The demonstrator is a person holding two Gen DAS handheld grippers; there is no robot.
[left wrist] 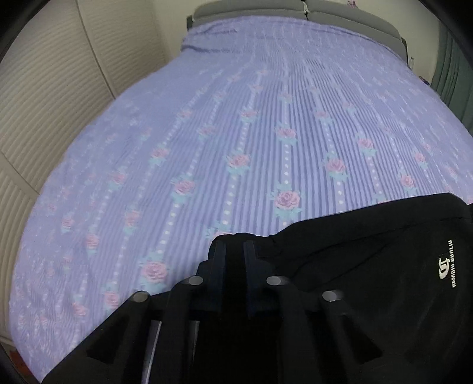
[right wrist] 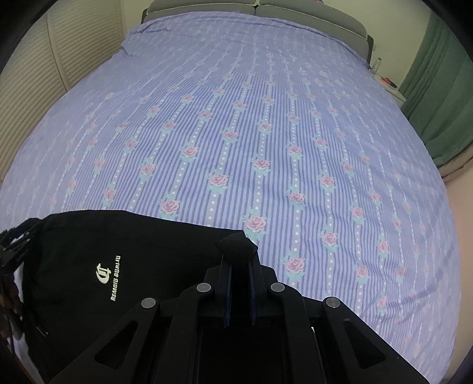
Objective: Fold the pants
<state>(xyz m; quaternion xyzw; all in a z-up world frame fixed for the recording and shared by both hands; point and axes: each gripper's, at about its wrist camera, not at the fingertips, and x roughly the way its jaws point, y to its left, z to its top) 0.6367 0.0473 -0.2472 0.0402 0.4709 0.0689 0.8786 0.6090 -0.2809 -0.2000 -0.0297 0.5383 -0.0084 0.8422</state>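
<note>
Black pants (left wrist: 369, 265) with a white logo hang between my two grippers above the near part of the bed. My left gripper (left wrist: 235, 243) is shut on the pants' left edge, with black cloth bunched between its fingers. In the right wrist view the pants (right wrist: 118, 251) spread to the left, and my right gripper (right wrist: 236, 245) is shut on their right corner, a fold of cloth poking up between the fingertips. The left gripper shows at the far left edge of that view (right wrist: 11, 242).
A bed with a purple striped, rose-patterned sheet (right wrist: 266, 133) fills both views. A grey headboard (right wrist: 266, 11) is at the far end. White louvred doors (left wrist: 44, 103) run along the left. Green curtains (right wrist: 437, 88) and a small white nightstand (right wrist: 390, 85) are at the right.
</note>
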